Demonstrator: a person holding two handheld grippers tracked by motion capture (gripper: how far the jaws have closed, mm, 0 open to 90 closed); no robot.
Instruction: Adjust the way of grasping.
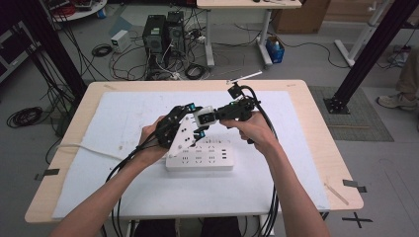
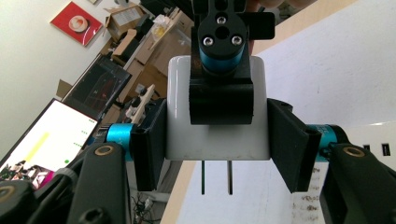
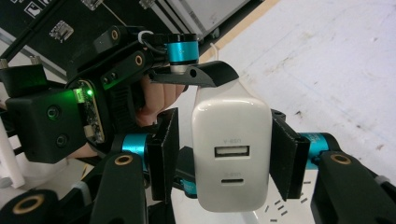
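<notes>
Two grippers meet above the power strip (image 1: 199, 157) on the table (image 1: 316, 128). The left gripper (image 1: 196, 121) clamps the white charger (image 2: 217, 112) by its sides, prongs pointing down. The right gripper (image 3: 224, 154) brackets the same charger, its jaws close against both sides; contact unclear.

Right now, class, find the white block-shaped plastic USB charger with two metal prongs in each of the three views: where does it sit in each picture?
High view: white block-shaped plastic USB charger just left of centre, between both grippers, above the white power strip.
Left gripper view: centre, prongs pointing down, jaws at its sides.
Right gripper view: centre, USB ports facing the camera.
Shared landmark: the white mat covering the table.
</notes>
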